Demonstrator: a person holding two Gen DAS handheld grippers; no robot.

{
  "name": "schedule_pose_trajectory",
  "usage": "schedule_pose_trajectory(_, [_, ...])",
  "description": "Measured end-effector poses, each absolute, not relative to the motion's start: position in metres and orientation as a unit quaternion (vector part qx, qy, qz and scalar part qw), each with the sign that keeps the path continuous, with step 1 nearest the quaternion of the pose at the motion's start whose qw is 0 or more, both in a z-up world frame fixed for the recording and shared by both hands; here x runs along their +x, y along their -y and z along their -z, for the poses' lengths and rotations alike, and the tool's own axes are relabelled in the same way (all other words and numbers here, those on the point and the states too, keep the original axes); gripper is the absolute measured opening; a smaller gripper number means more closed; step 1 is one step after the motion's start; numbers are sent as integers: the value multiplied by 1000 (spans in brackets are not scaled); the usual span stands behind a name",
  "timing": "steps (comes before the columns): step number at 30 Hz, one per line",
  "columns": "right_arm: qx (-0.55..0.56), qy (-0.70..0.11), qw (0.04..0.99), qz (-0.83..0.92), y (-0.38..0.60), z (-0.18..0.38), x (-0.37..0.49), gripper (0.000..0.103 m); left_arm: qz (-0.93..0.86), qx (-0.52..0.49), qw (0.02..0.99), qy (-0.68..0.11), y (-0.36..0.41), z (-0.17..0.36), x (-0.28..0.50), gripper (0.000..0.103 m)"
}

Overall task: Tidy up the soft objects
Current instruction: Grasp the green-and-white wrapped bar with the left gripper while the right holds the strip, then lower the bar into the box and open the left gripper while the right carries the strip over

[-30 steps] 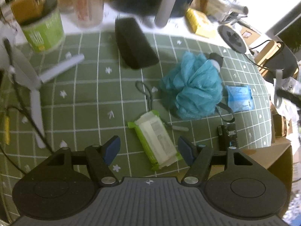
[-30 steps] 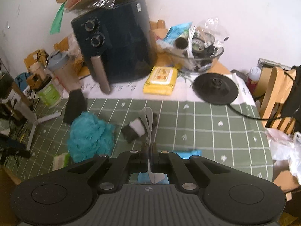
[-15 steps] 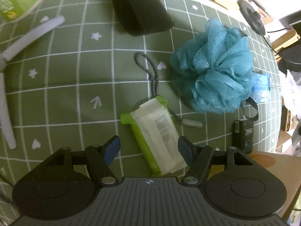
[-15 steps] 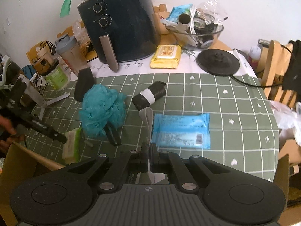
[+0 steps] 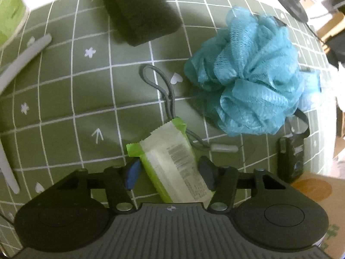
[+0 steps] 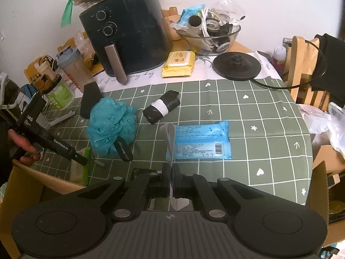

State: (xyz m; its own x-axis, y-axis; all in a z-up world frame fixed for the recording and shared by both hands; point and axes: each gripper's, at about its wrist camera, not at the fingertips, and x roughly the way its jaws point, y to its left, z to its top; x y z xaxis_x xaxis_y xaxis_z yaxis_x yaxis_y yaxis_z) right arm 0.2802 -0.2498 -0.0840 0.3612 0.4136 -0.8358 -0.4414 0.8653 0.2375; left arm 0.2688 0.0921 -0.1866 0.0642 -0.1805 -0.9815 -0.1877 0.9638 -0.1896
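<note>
Below, the left gripper, closing around the green wipes pack, hides its near end.

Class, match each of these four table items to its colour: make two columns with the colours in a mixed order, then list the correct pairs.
Items
1. bath pouf
2. air fryer
3. wipes pack beside the fryer
4. small pack between the left fingers

Colours
A. yellow
B. green and white
C. teal
D. black

Pairs: 1-C, 2-D, 3-A, 4-B
</note>
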Motion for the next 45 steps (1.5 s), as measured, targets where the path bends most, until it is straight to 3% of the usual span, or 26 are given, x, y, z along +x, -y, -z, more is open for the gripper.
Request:
schedule_pose_trajectory(7, [-18, -496, 827, -264, 250, 81, 277, 4, -28, -24, 759, -650, -81, 172, 273, 55])
schedule_pose_trajectory(16, [-18, -495, 826, -270, 253, 78, 270, 4, -37, -84, 741, -665, -93, 184, 274, 61])
schedule_pose_trajectory(18, [-18, -494, 826, -271, 254, 76, 268, 4, -42, -75, 740, -667, -89, 185, 273, 60])
schedule_pose_trajectory(20, [-20, -493, 826, -271, 254, 74, 267, 4, -48, -64, 742, -666, -82, 184, 267, 52])
schedule_pose_trajectory(26, [-38, -489, 828, -271, 258, 67, 262, 4, -73, -65, 755, -649, -87, 174, 253, 51])
schedule_pose_trajectory(45, [-20, -468, 827, -311, 260, 21, 241, 4, -57, -89, 856, -505, -86, 46, 205, 51])
